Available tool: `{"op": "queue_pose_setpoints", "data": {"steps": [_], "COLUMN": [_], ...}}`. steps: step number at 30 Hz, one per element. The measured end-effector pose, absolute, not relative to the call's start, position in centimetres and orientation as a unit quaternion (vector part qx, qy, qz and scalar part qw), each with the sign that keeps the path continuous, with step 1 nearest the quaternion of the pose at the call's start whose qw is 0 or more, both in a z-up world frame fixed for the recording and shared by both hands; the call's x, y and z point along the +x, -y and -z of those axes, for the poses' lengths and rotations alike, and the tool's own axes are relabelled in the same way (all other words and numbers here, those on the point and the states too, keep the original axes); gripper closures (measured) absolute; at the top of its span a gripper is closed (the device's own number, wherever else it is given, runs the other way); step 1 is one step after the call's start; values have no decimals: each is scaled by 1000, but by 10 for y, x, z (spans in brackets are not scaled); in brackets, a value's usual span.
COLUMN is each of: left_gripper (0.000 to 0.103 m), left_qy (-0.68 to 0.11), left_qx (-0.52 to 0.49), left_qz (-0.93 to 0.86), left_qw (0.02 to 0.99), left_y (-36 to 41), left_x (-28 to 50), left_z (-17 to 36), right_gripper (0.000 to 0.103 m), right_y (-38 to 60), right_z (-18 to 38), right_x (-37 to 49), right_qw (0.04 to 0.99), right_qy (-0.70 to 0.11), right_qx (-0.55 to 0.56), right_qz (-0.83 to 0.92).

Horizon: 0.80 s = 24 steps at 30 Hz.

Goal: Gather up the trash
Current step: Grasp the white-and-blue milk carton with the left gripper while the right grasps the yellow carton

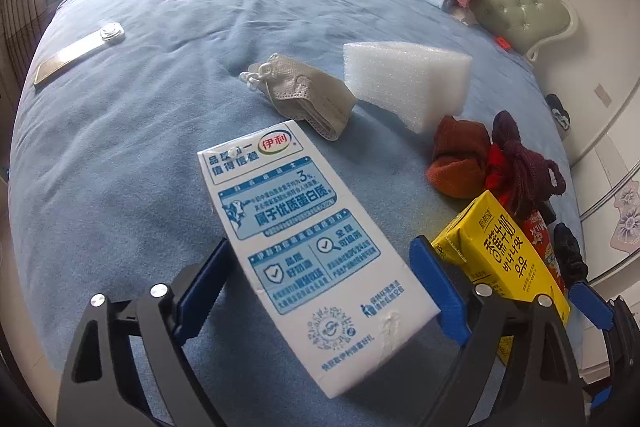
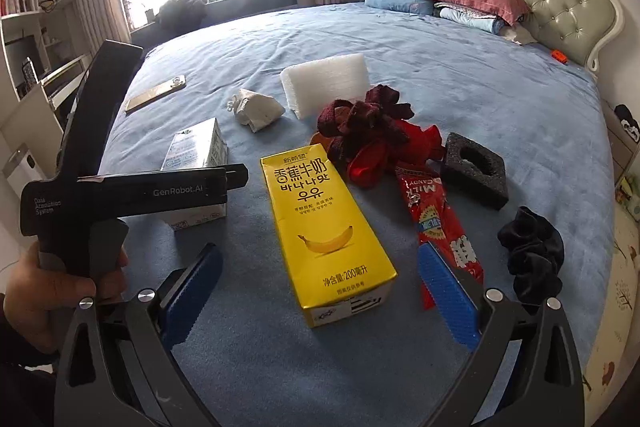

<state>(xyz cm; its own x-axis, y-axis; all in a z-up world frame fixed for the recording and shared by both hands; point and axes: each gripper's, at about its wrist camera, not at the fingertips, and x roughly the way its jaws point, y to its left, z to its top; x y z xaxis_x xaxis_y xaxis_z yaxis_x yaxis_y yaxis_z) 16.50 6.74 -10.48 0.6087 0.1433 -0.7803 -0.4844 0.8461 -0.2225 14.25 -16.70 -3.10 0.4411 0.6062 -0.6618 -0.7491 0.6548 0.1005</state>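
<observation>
On the blue bedspread [image 2: 460,75]: trash and clothing are seen spread out, listed from left to right.
Phone: a gold phone [image 2: 156,93] is laid flat at the far left.
White carton: a white-and-blue milk carton [image 1: 304,243] is found lying between the blue pads of the left gripper [image 1: 324,287]; the jaws are spread wide, and whether the pads touch it cannot be told.
Left hand: the left gripper's handle is held by a hand [image 2: 52,287] at the right wrist view's lower left.
Mask: a crumpled grey face mask [image 1: 308,95] is placed beyond the white carton.
Foam: a white foam block [image 1: 404,83] is set just beside the mask.
Yellow carton: a yellow banana-milk carton [image 2: 324,227] is framed by the wide-open right gripper [image 2: 320,291], untouched by either pad.
Socks: red and maroon socks [image 2: 376,131] are piled behind it.
Wrapper: a red candy wrapper [image 2: 436,223] is partly covered by the right pad.
Black items: a black foam square [image 2: 474,171] and a black scrunchie [image 2: 536,255] are seen at the right.
</observation>
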Motion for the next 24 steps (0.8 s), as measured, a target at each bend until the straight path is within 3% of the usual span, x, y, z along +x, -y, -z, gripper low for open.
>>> {"op": "queue_pose_setpoints", "data": {"steps": [9,15,18,20,24], "left_gripper": [22,28,32,35,39], "left_qy": [-427,-445,-447,-446,-442], "left_qx": [-153,-81,-58,-51,-37], "left_qz": [-129,-73,-46,-24,17], "left_qw": [882,889,892,893,896], "left_y": [-65,-62,-63,-67,-74], "left_x": [167,164,161,159,158], "left_z": [107,108,107,107,107], "right_gripper": [13,23,33,50,52], "right_y": [145,137,132,131,134], "right_z": [38,46,50,50,52], "right_x": [154,162,163,162,165], "right_qw": [827,821,815,814,814], "right_qy": [-353,-368,-382,-386,-396], "right_qx": [-151,-137,-141,-141,-128], "right_qz": [-411,-415,-412,-411,-405]}}
